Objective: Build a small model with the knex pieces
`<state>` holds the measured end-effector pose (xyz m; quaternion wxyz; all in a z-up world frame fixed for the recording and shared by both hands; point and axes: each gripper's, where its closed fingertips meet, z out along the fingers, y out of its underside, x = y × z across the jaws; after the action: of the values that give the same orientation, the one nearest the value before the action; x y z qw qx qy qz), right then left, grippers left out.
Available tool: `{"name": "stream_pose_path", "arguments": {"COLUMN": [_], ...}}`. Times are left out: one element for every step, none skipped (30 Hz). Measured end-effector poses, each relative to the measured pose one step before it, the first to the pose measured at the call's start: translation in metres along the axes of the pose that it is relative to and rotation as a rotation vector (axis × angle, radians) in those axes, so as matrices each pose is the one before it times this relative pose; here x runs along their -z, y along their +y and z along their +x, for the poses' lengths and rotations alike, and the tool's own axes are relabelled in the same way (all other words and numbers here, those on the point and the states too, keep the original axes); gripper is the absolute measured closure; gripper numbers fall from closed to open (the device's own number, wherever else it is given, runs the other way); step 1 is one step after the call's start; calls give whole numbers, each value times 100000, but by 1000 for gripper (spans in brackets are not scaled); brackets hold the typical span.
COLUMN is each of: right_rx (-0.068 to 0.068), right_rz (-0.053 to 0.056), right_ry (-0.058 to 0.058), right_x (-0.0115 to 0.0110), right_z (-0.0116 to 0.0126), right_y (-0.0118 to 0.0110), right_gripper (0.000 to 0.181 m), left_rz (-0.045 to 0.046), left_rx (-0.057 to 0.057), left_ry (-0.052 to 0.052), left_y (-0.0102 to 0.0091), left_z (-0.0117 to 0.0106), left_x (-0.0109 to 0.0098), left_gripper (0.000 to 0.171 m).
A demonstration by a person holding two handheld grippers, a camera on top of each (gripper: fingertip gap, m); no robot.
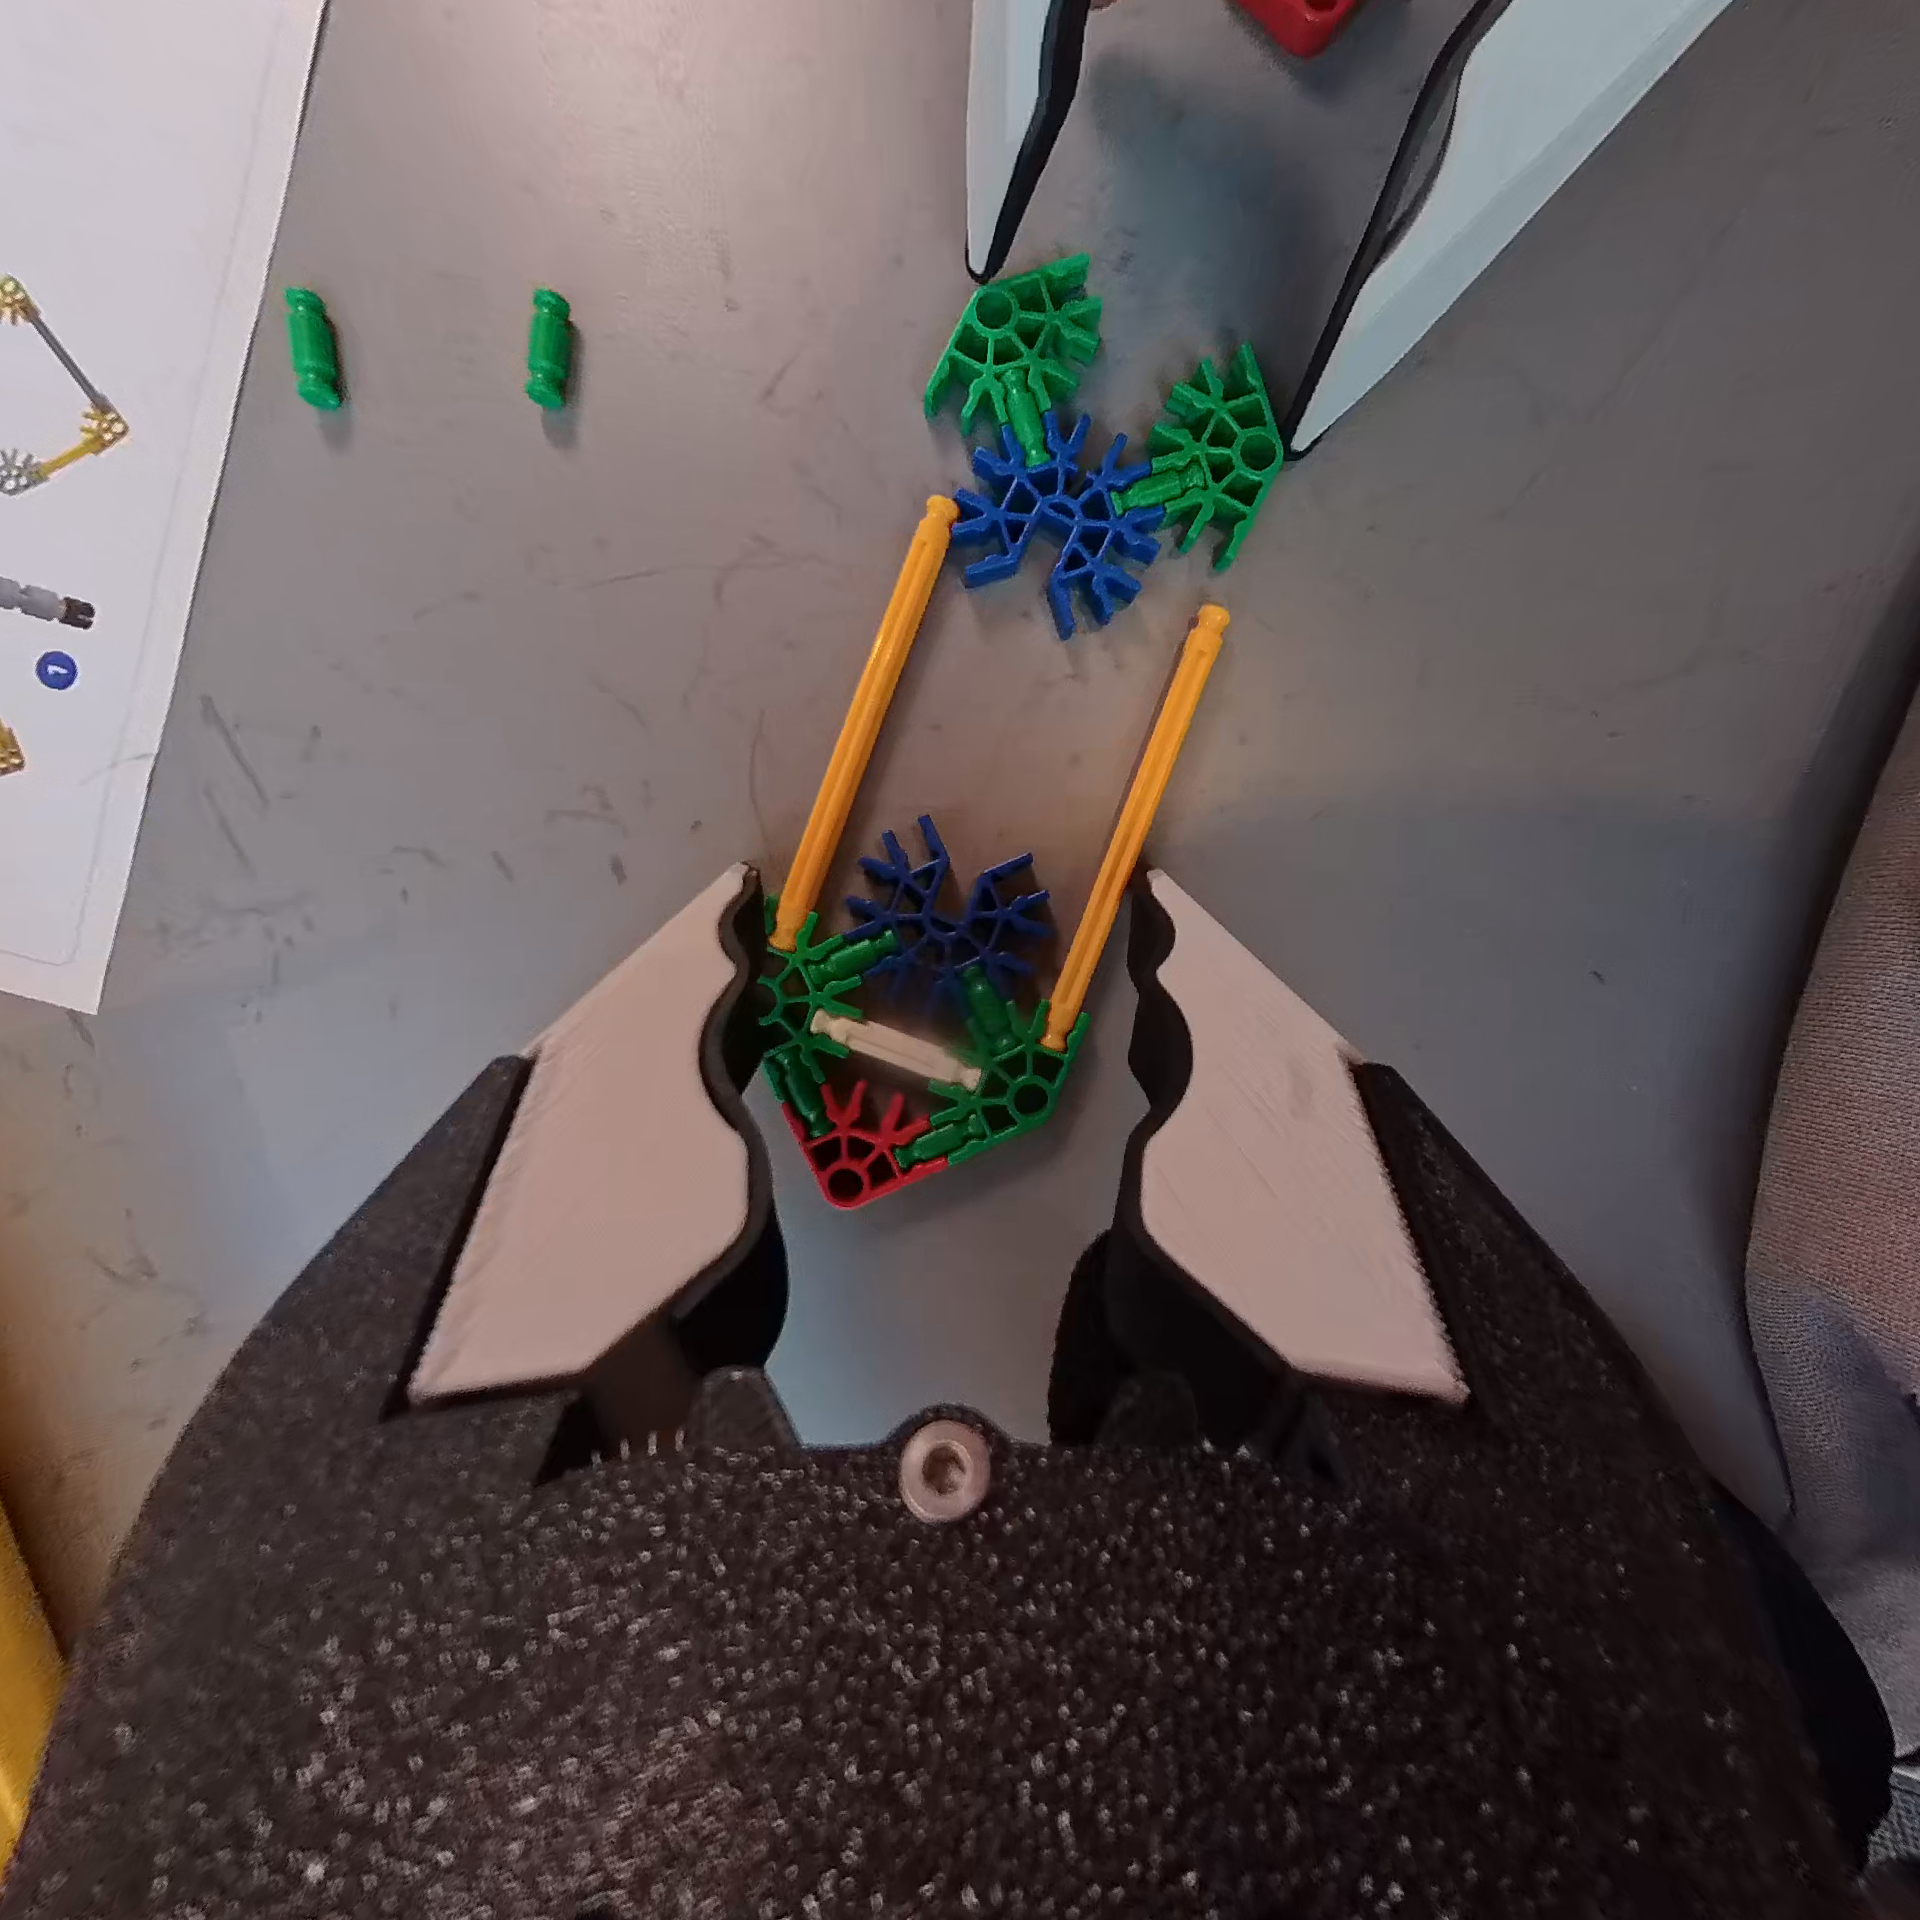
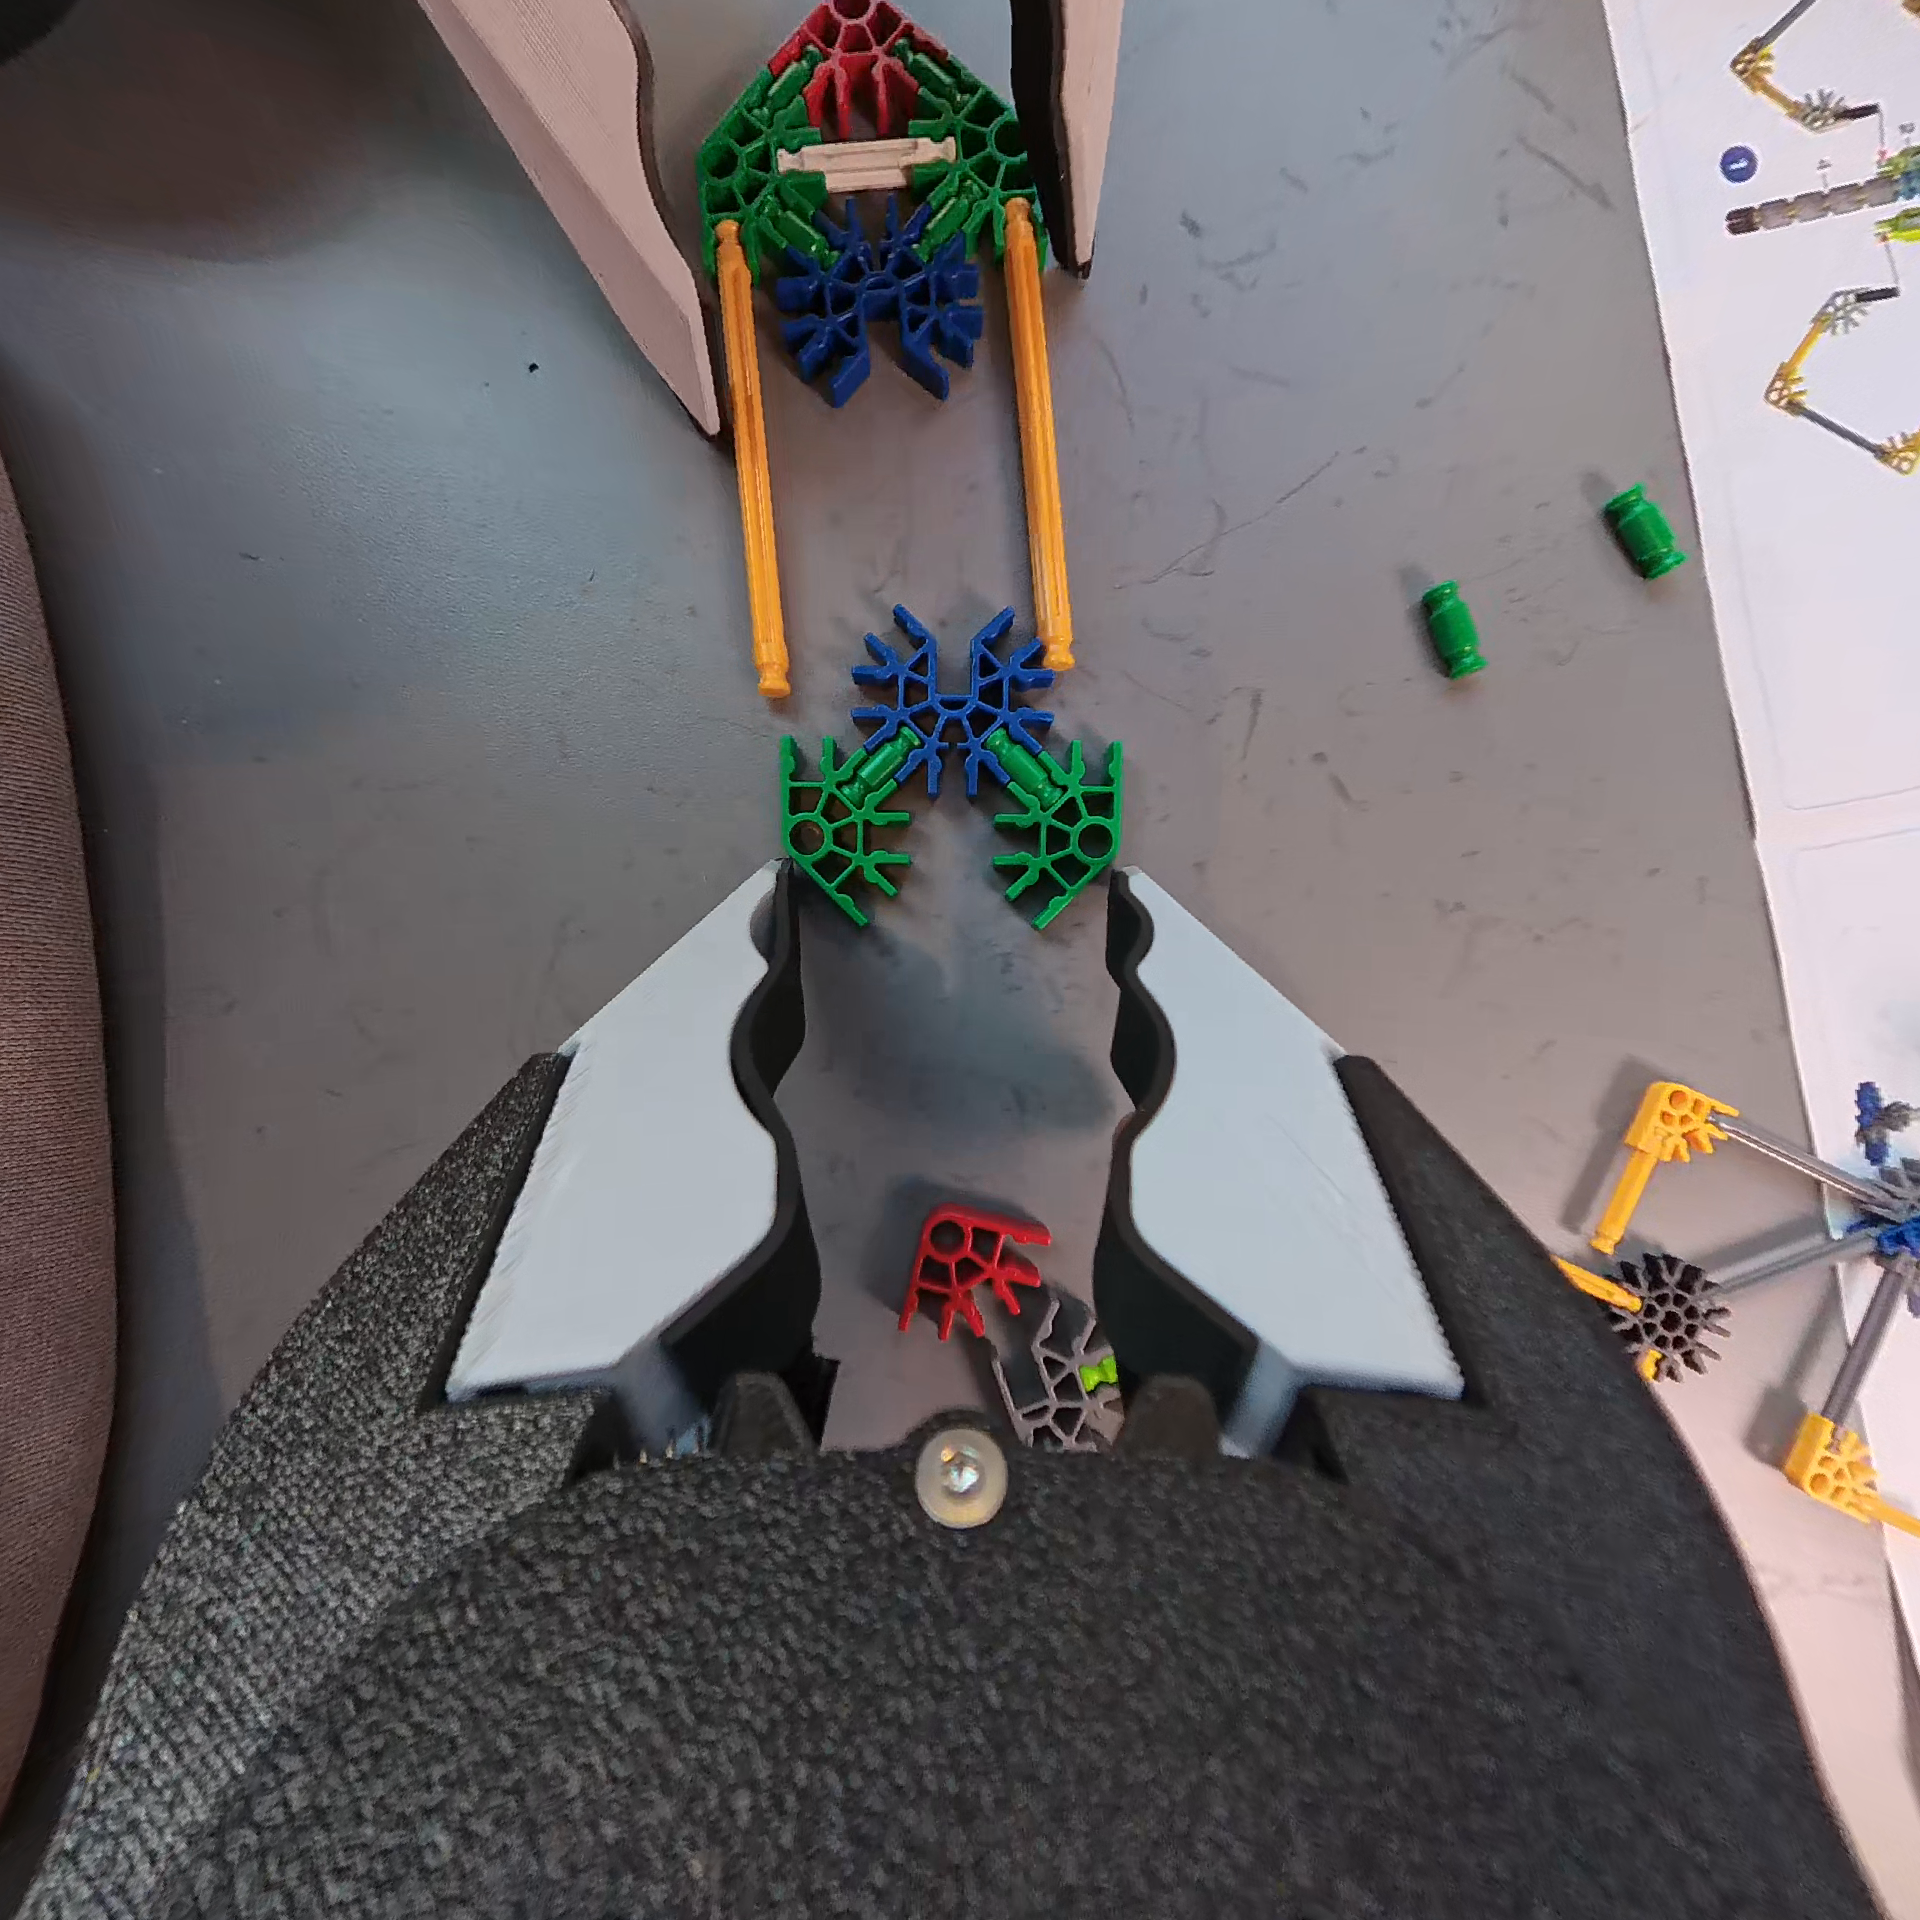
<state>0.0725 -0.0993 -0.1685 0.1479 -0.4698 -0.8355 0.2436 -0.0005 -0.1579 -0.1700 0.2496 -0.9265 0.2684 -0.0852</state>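
A larger piece of green, red and blue connectors with a white rod and two long orange rods lies on the grey table. My left gripper is open around its connector end; the left finger touches a green connector and the right finger stands beside an orange rod. A smaller piece, a blue connector with two green ones, lies just past the orange rod tips. My right gripper is open, its fingertips at the two green connectors. Each gripper shows in the other's view: the right gripper, the left gripper.
Two short green rods lie loose beside an instruction sheet. A red connector and a grey one lie under my right gripper. A built piece with yellow and black connectors lies right. Fabric borders the table.
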Motion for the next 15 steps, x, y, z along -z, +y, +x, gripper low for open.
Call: {"name": "stream_pose_path", "arguments": {"right_rx": [14, 302, 752, 698, 397, 205, 169, 178, -56, 121, 322, 24, -63, -149, -102], "right_rz": [43, 111, 219, 177, 105, 137, 216, 219, 54, 36, 43, -66, -7, 39, 82], "right_ry": [-144, -127, -66, 23, -137, -311, -406, -402, -293, -152, 56, 40, -3, -70, -15], "right_x": [2, 2, -5, -7, 5, -10, -14, -12, -10, -7, -5, 2, -4, -2, 0], "right_z": [-2, -32, -51, -11, -19, -4, 2, -10, -1, -7, -14, -1, 1, 5, 7], "right_y": [3, -20, -36, -19, -15, 0, -9, -7, 3, -12, -11, 5, -6, 14, -2], "right_gripper": [123, 124, 124, 124, 125, 125, 125, 125, 125, 125, 125, 125, 125, 125, 125], "left_rz": [63, 248, 323, 231, 148, 97, 58, 86, 109, 76, 17, -16, 15, 44, 44], "left_rx": [-165, 123, 124, 112, -1, -151, -156, -1, 52, 28, -5, -105, -158, -101, -18], "left_ry": [53, 163, 243, 146, 83, 27, 7, 82, 125, 61, -22, -56, -22, 2, 44], "left_y": [-20, -50, -37, -38, -12, -13, -5, -3, 1, -7, -7, 6, -16, -15, -11], "left_z": [35, 12, 18, 1, -5, 1, 4, -5, 10, -6, 5, 7, 11, 18, 13], "left_x": [-12, -14, -5, -19, -4, -18, -3, 0, 3, 9, -4, -9, -10, -21, -6], "left_gripper": [101, 101, 101, 101, 101, 101, 101, 101, 101, 101, 101, 101, 101, 101, 101]}}
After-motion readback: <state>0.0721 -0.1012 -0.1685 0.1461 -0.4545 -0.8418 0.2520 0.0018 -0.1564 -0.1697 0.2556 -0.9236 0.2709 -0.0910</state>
